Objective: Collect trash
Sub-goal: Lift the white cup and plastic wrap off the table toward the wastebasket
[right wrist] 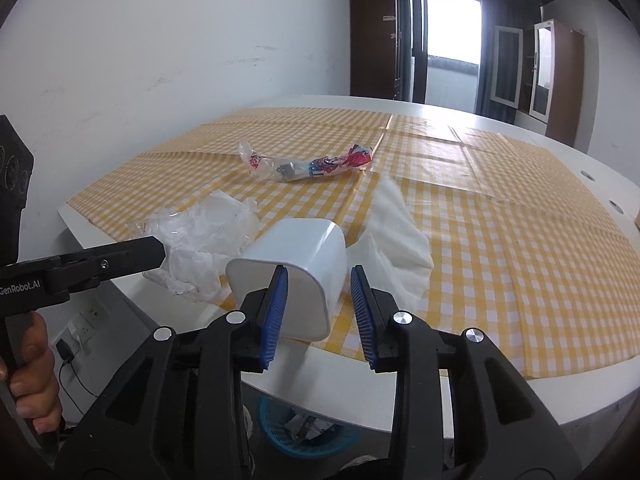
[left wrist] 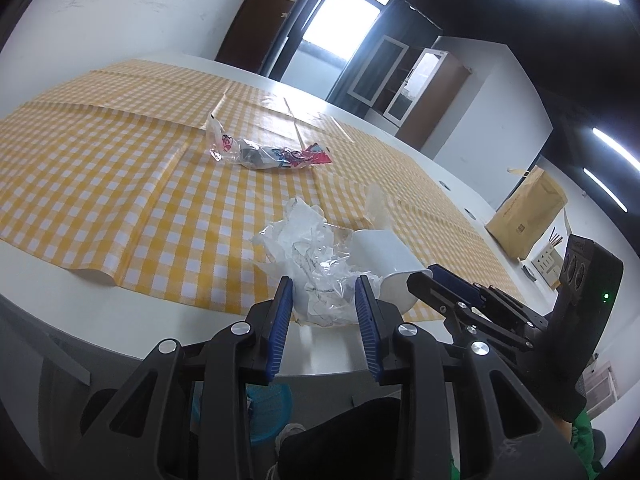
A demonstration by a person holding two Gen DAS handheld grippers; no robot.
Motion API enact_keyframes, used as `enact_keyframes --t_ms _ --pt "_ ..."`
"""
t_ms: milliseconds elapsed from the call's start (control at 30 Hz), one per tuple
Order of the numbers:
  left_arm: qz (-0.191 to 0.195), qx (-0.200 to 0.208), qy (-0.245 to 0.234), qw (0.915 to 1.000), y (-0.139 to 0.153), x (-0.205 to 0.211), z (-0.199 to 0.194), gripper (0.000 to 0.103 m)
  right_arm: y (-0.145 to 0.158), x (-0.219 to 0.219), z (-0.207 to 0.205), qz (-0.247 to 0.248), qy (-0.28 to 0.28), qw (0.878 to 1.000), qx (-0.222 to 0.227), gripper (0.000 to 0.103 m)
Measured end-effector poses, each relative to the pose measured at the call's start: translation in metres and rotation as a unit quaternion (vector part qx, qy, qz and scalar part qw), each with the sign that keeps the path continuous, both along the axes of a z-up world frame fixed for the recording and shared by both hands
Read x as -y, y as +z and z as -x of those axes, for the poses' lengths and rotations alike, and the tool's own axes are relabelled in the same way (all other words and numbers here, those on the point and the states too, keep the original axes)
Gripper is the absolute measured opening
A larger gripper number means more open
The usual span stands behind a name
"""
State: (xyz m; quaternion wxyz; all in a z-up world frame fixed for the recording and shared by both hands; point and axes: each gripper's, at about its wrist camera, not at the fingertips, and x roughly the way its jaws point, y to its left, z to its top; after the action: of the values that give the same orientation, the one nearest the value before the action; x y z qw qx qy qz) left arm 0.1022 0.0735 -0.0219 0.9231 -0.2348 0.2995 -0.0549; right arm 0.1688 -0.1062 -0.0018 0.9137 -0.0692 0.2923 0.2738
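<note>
left tongs (left wrist: 324,284) apart around crumpled plastic (left wrist: 320,256); right tongs (right wrist: 319,276) apart astride white cup (right wrist: 296,264).

hidden: blue basket (right wrist: 304,430) mostly behind fingers | cut off: paper bag (left wrist: 524,216) printing too small to read

Left tool (left wrist: 324,280) and right tool (right wrist: 319,270) both parted.

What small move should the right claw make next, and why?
Probably ease forward and close on the white cup. It lies on its side at the table edge, its rim between the right claw pads, which stand apart and press on nothing. The blue basket waits below.
</note>
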Motion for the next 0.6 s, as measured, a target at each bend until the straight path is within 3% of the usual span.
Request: enact_keyframes --t_ms 167,367,600 --pt "-0.001 -0.003 -0.001 1.0 -0.003 -0.001 0.001 0.031 -0.006 -0.003 -0.003 -0.002 0.001 1.0 -0.012 0.03" --pt "-0.016 0.002 -0.002 0.9999 0.002 0.003 0.008 0.03 -0.01 -0.006 0.0 0.008 -0.007 1.0 -0.009 0.005" --pt "-0.032 0.029 -0.003 0.9991 0.021 0.006 0.033 0.029 0.003 0.013 0.021 -0.031 -0.004 0.999 -0.008 0.003"
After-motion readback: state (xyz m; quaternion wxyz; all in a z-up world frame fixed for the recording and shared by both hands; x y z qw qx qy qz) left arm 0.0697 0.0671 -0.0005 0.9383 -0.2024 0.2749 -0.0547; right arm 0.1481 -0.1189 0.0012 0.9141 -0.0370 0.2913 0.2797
